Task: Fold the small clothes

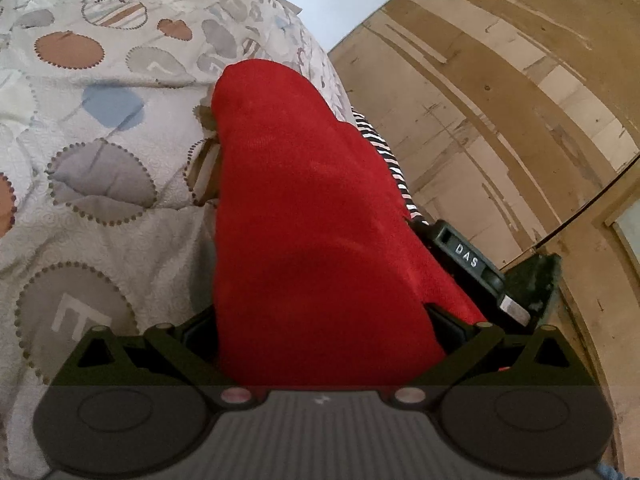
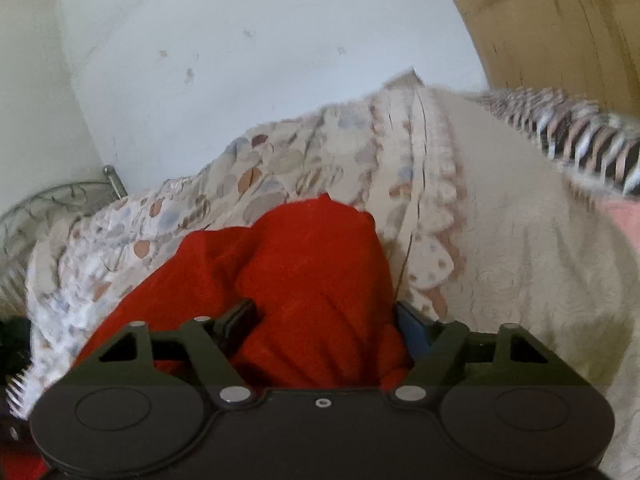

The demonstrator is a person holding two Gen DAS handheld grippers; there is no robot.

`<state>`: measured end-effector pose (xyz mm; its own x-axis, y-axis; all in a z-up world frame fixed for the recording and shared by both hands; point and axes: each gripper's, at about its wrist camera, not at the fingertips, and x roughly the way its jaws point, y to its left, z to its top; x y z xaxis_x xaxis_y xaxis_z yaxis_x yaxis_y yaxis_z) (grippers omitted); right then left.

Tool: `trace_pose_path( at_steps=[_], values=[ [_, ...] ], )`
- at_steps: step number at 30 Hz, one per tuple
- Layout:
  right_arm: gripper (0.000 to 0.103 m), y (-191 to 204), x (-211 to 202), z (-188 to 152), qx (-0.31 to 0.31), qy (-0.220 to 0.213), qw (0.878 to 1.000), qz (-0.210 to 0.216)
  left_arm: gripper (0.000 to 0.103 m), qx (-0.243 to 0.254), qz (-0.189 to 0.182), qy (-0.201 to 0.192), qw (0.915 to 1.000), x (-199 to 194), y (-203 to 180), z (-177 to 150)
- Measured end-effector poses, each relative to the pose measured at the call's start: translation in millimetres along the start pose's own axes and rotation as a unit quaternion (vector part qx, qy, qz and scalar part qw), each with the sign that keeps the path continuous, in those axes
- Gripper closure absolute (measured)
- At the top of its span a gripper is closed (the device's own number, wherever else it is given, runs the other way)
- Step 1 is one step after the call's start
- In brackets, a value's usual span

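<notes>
In the centre of both frames lies the task's thing, a red knitted garment (image 1: pixel 316 216), draped over each gripper and trailing onto the pale quilted bedspread printed with brown, grey and blue circles (image 1: pixel 100 128). In the left wrist view the cloth runs between the left gripper (image 1: pixel 320 332) fingers and hides their tips, so I cannot tell whether they pinch it or stand spread; it seems lifted there to keep an edge taut for a fold. In the right wrist view the right gripper (image 2: pixel 324 320) stands wide with bunched red cloth between its fingers, and no firm pinch is visible. Only the left view shows the other gripper's black body marked DAS (image 1: pixel 468 260) at the right and the wooden floor (image 1: pixel 500 100); only the right view shows the white wall (image 2: pixel 240 60) and a striped cloth (image 2: pixel 580 136) at upper right.
</notes>
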<state>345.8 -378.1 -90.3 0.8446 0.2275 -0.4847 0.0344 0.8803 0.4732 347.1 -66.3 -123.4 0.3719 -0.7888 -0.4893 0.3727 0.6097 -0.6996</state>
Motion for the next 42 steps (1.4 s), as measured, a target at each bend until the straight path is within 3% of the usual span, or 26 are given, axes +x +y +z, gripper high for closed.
trace_pose_path(
  at_steps=[4,9,15,20,29,36,42],
  values=[
    [0.022,4.9,0.6,-1.9,-0.008,0.002,1.000,-0.010,0.000,0.000,0.006,0.004,1.0000,1.3,-1.7,1.3],
    [0.048,15.9,-5.7,0.8,0.010,0.010,1.000,-0.014,0.004,-0.018,0.003,0.025,0.9995,1.1,-1.6,3.9],
    [0.060,30.9,-22.3,2.5,0.037,0.000,0.999,-0.028,0.017,-0.038,0.007,0.036,0.9986,-9.3,-2.4,6.9],
    [0.062,68.0,-42.2,11.3,0.006,0.014,1.000,-0.024,0.027,-0.041,0.018,0.029,0.9986,-37.5,-15.4,-2.2],
    [0.065,129.7,-83.7,5.6,-0.024,0.019,0.999,0.020,0.030,0.011,0.053,0.004,0.9985,-98.9,-34.6,-16.4],
    [0.065,168.8,-73.5,3.9,-0.024,0.005,0.998,0.057,0.030,0.023,0.081,-0.028,0.9960,-145.1,-25.0,9.6],
    [0.065,206.6,-28.9,28.6,-0.029,0.003,0.996,0.089,0.030,0.042,0.115,-0.051,0.9911,-164.0,-10.1,59.2]
  ],
)
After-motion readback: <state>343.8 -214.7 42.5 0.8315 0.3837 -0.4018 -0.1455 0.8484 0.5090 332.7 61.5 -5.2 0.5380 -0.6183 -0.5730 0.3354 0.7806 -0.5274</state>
